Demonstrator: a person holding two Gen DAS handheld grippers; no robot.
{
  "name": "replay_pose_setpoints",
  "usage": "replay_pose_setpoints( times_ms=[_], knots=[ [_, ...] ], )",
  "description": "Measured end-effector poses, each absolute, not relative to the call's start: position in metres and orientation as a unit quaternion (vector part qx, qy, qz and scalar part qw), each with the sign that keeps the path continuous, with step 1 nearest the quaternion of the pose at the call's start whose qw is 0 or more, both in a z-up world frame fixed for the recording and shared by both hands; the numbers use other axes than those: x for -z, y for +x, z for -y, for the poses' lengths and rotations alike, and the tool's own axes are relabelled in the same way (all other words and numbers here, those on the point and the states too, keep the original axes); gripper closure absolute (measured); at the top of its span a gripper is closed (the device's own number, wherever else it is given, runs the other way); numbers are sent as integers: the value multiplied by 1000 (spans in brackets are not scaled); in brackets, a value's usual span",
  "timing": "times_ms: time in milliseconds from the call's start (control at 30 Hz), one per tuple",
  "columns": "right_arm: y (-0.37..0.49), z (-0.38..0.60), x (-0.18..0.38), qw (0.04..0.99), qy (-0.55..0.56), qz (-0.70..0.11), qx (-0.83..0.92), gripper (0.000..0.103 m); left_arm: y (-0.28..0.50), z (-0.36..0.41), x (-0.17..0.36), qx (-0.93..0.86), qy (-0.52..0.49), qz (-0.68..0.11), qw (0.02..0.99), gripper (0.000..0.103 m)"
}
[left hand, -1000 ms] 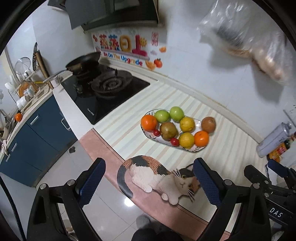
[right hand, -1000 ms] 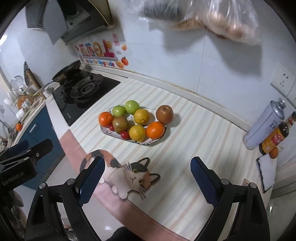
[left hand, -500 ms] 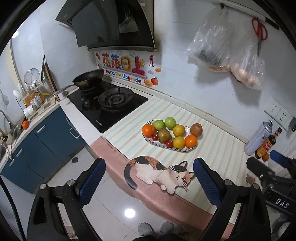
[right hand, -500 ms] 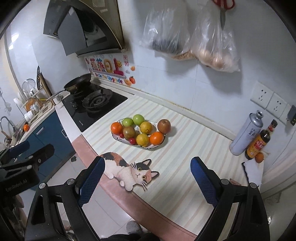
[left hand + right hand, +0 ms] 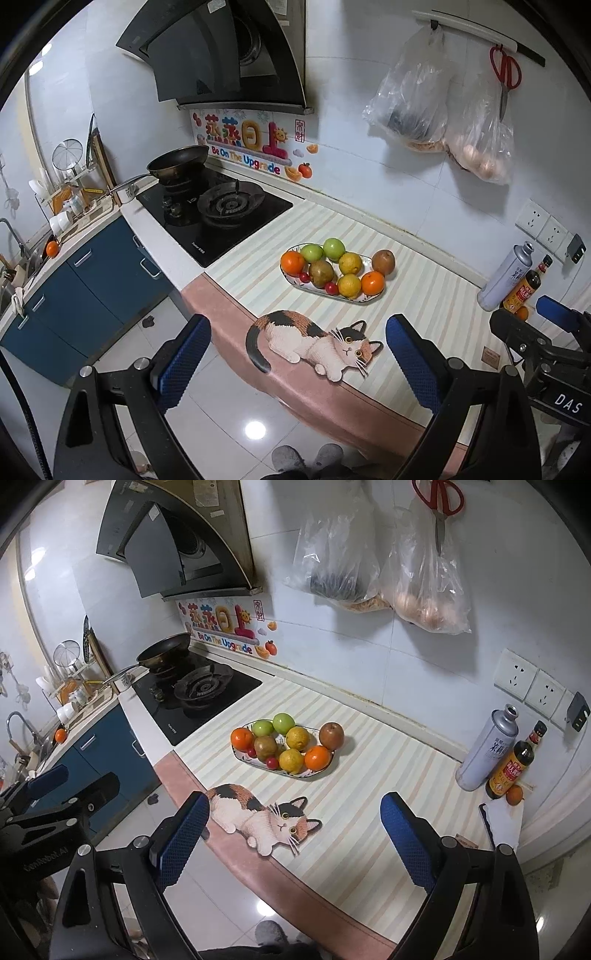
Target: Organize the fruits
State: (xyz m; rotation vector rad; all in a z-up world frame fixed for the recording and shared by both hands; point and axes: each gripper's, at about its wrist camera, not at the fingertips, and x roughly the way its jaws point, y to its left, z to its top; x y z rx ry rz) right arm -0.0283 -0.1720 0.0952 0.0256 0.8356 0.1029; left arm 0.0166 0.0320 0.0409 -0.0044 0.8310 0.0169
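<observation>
Cool, moderately dim indoor light from overhead. A bright lamp reflection glares on the glossy floor tiles [image 5: 255,430]. The hanging plastic bags [image 5: 384,561] cast soft shadows on the wall. Both views are sharp at centre, with strong fisheye curvature and black vignetting at the corners.

A fruit plate [image 5: 312,773] sits mid-counter. Bare striped counter [image 5: 388,775] lies open right of the plate and in front of it. Far right of the plate stand a spray can [image 5: 484,755] and sauce bottle [image 5: 509,770]; the stove [image 5: 201,694] lies left.
</observation>
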Motion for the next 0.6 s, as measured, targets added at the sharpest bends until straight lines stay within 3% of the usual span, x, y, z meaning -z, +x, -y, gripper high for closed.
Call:
replay_pose_setpoints(
  times_ms=[600],
  knots=[
    [64,183,-51,900,18,-434,-28,7,93,-24,-3,-27,15,-435,900,6]
  ],
)
